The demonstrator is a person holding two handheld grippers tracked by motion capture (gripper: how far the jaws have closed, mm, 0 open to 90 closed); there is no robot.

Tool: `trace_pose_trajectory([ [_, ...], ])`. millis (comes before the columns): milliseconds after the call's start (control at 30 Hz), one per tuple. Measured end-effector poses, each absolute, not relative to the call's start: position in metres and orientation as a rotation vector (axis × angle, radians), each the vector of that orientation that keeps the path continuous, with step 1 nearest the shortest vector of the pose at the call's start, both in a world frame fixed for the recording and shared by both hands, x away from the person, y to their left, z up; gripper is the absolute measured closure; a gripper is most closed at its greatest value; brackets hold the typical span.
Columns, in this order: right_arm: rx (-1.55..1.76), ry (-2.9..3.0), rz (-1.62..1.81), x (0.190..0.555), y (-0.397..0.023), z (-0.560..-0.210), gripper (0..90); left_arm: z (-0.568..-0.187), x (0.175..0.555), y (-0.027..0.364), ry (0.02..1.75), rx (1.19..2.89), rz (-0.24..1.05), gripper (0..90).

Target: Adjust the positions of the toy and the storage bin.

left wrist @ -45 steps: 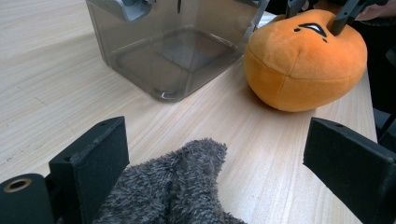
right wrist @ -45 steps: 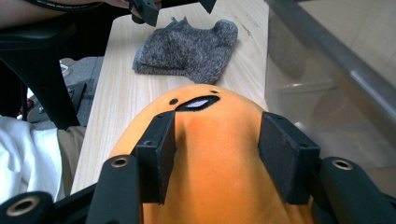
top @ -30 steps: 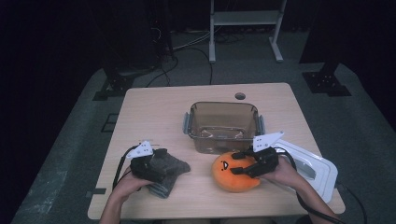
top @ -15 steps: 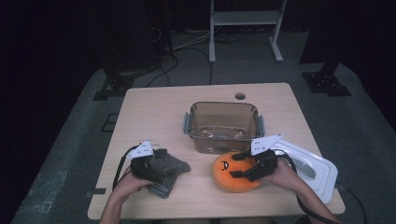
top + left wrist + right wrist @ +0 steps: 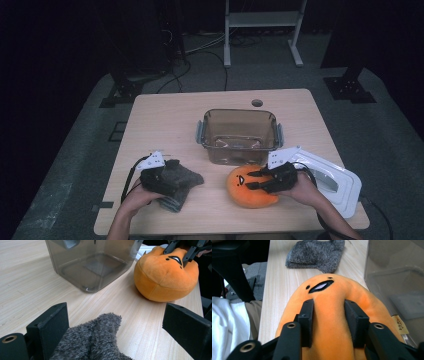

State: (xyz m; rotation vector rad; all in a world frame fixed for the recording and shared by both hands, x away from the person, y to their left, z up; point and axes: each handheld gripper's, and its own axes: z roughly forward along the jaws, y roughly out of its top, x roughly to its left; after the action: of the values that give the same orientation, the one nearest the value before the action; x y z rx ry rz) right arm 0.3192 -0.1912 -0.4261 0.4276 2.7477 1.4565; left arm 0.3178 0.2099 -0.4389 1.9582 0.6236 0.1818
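Pale wood makes up the worktop, and at its centre stands a clear plastic bin, empty as far as I can tell, with a white lid lying flat at about four o'clock from it. Just at the bin's six o'clock sits an orange plush toy, touching or nearly touching the bin wall. The right hand-held gripper has just been closing, and its jaws now pinch a ridge of the toy's top, pressing into the fabric. At eight o'clock from the bin lies a grey fuzzy cloth; the left hand-held gripper stands released over it, the cloth between its wide jaws.

The step in hand looks like lifting the toy into the bin. To do it well, the pinch should sink deep enough that the soft fabric cannot slip, the lift should go straight up until the toy clears the near rim, and the move toward twelve o'clock should be slow.
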Motion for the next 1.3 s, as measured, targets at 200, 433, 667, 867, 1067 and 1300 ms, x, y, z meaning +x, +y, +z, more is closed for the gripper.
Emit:
trace_pose_trajectory([
  [200, 0.411, 2.75, 1.427, 0.315, -0.187, -0.423, 69.8, -0.439, 0.318, 0.211, 0.623, 1.957, 0.183, 5.9],
  [433, 0.425, 2.759, 1.44, 0.316, -0.185, -0.418, 75.3, -0.439, 0.318, 0.212, 0.627, 1.956, 0.183, 5.9],
  [667, 0.424, 2.788, 1.453, 0.321, -0.183, -0.413, 77.5, -0.439, 0.319, 0.213, 0.635, 1.947, 0.182, 5.9],
  [867, 0.422, 2.823, 1.495, 0.324, -0.179, -0.41, 78.2, -0.438, 0.319, 0.215, 0.636, 1.941, 0.186, 5.9],
  [1067, 0.412, 2.848, 1.521, 0.325, -0.175, -0.405, 78.3, -0.438, 0.319, 0.216, 0.639, 1.938, 0.188, 5.9],
  [1300, 0.366, 2.824, 1.615, 0.323, -0.173, -0.38, 78.0, -0.439, 0.319, 0.217, 0.643, 1.938, 0.186, 5.9],
])
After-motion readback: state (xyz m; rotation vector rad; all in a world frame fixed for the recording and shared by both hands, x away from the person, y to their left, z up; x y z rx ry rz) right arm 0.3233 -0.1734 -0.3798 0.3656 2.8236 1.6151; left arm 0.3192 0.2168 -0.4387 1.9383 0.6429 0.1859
